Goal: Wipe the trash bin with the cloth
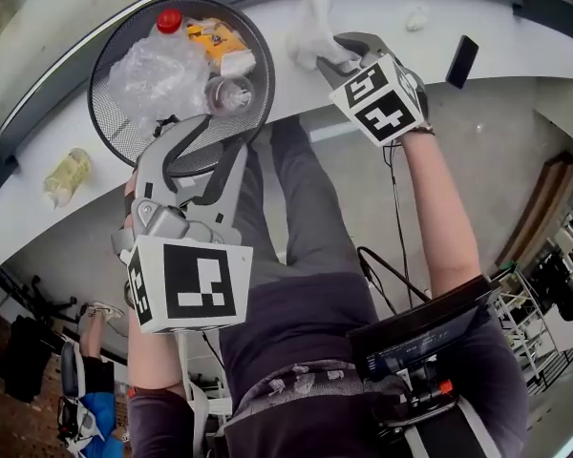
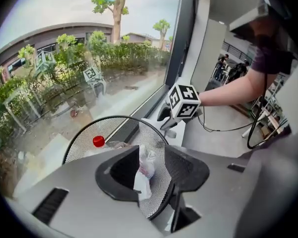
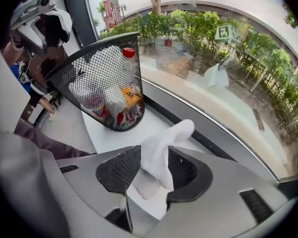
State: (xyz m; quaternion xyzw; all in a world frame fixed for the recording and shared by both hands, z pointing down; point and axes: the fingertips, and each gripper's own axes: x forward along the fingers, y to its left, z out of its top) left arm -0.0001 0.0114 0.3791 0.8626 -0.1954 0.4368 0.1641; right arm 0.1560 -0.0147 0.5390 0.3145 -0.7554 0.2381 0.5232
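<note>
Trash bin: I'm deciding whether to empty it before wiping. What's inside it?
Inside the trash bin: crumpled clear plastic, a red cap, a yellow package and a clear round container. They cover the bin's floor and anything beneath them.

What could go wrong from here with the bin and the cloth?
1. The left tongs are opening with the trash bin wall between them; the bin could slip or tip and spill its trash.
2. The right tongs are opening with the cloth between them; the cloth may drop onto the ledge before any wiping.
</note>
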